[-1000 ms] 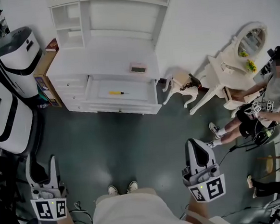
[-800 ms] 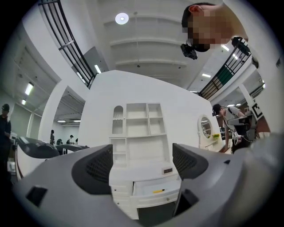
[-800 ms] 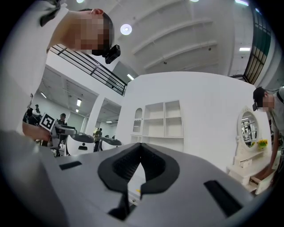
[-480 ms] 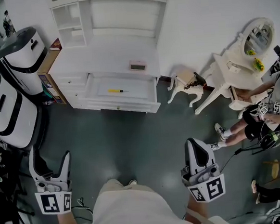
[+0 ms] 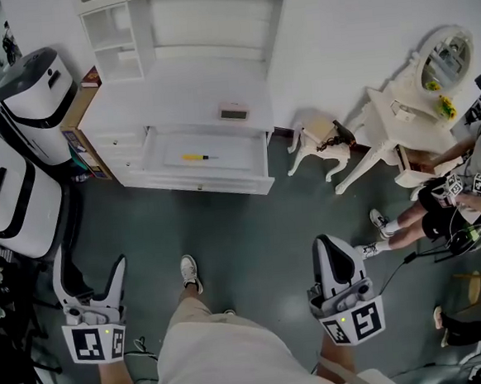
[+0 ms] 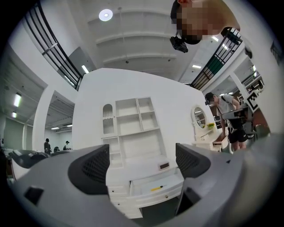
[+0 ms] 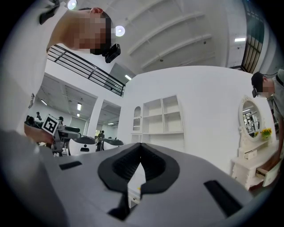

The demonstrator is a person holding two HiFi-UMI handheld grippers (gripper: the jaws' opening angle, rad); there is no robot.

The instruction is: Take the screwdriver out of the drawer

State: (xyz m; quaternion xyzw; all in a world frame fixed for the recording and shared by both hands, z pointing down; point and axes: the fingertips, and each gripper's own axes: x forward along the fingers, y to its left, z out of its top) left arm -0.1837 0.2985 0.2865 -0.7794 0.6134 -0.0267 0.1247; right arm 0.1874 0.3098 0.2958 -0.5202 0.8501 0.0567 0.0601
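A yellow screwdriver (image 5: 195, 157) lies in the pulled-out drawer (image 5: 198, 180) of a white desk with a shelf unit on top, across the floor from me. The left gripper view shows the screwdriver (image 6: 156, 188) small and far off, between the jaws. My left gripper (image 5: 89, 263) hangs at the lower left with its jaws spread wide and nothing between them. My right gripper (image 5: 331, 242) hangs at the lower right, jaws shut and empty. Both point toward the desk, well short of it.
Two large white robots (image 5: 18, 105) stand left of the desk. A small digital clock (image 5: 234, 111) sits on the desktop. A white toy horse (image 5: 320, 143), a dressing table with mirror (image 5: 420, 102) and a seated person (image 5: 464, 194) are at the right. Grey floor lies between.
The left gripper's jaws have spread from narrow to wide. I have stepped toward the desk: one foot now shows ahead of me, and both grippers have shifted with the step.
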